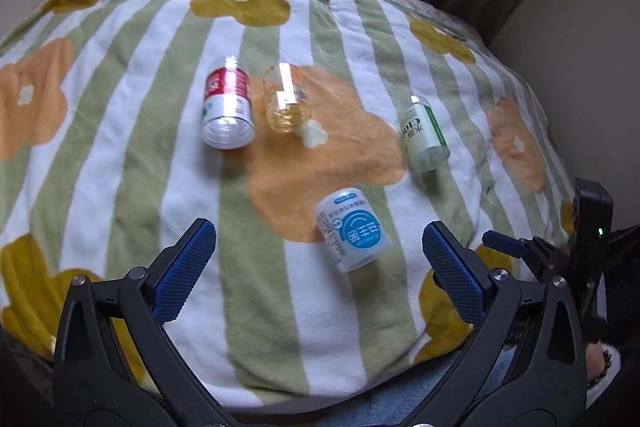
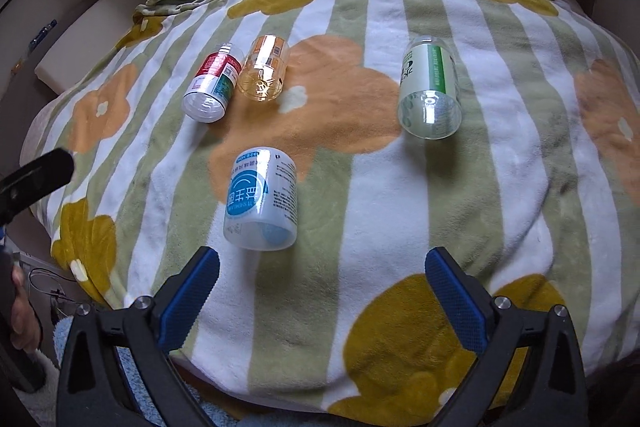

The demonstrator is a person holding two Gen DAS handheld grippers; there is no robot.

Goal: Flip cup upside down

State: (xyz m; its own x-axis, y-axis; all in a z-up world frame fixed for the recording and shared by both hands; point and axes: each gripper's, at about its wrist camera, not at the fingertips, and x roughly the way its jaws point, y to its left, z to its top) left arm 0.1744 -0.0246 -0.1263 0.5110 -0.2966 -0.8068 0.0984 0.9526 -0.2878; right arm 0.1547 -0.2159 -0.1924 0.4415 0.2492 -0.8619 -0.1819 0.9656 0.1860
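Right wrist view: left claw (image 2: 24,183) mostly cut off, blurred.

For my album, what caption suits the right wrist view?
Open right gripper above a flowered blanket with four cups, none gripped.

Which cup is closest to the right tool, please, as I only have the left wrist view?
Observer: The blue-labelled cup; it is just ahead of the right tool, on the left side of that view, not touching it.
Operator: Thank you. Is that tool open?
Observer: Yes, its jaws stand wide apart, with only the blanket between them.
Operator: And the green-labelled cup?
Observer: The green-labelled cup is farther ahead, towards the right side of that view.
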